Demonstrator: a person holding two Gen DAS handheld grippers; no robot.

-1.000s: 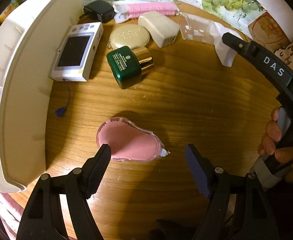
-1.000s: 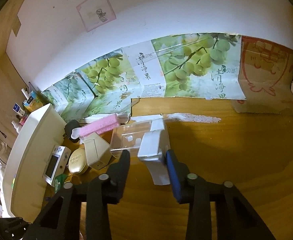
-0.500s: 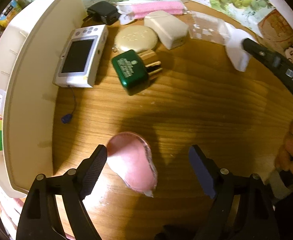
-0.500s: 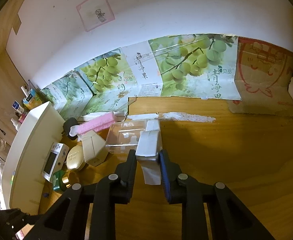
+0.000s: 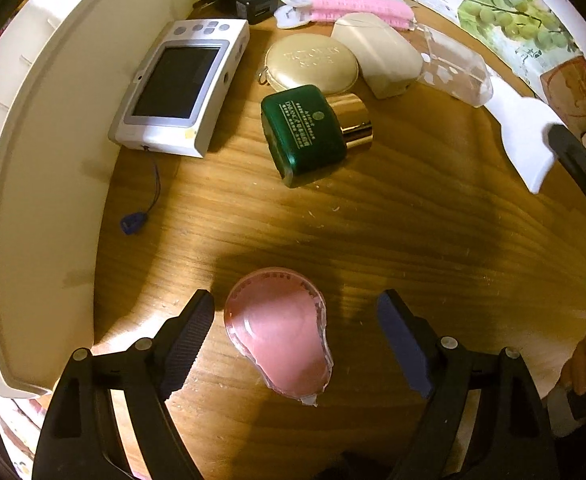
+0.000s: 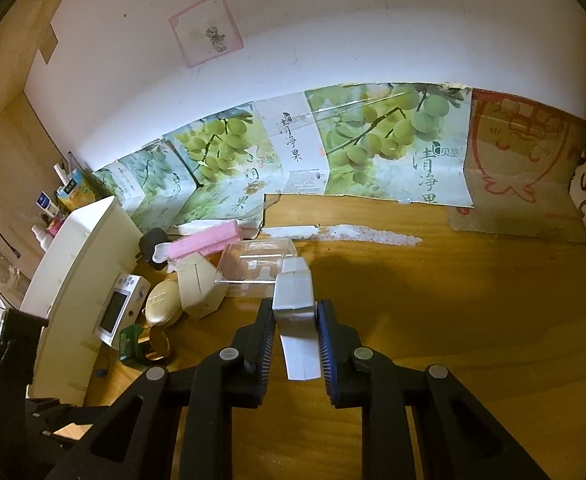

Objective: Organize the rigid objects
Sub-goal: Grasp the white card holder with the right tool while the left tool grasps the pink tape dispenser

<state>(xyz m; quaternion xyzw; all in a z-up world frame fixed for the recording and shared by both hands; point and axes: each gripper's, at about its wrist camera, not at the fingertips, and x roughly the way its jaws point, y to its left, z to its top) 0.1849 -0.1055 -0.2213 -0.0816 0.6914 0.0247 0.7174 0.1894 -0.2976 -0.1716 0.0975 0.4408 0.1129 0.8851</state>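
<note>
Below the left gripper (image 5: 296,322), spread wide and empty, a glossy pink teardrop-shaped case (image 5: 279,334) is seen flat on the wood-grain surface (image 5: 413,220), between the pads, untouched; a green bottle (image 5: 305,132) lies farther off. From the right wrist, the right gripper (image 6: 295,326) is clamped on a white folded carton (image 6: 295,308), beside a clear plastic box (image 6: 253,266).

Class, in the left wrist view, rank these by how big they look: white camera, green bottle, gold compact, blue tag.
1. White camera
2. Green bottle and gold compact: too alike to rank
3. Blue tag
</note>
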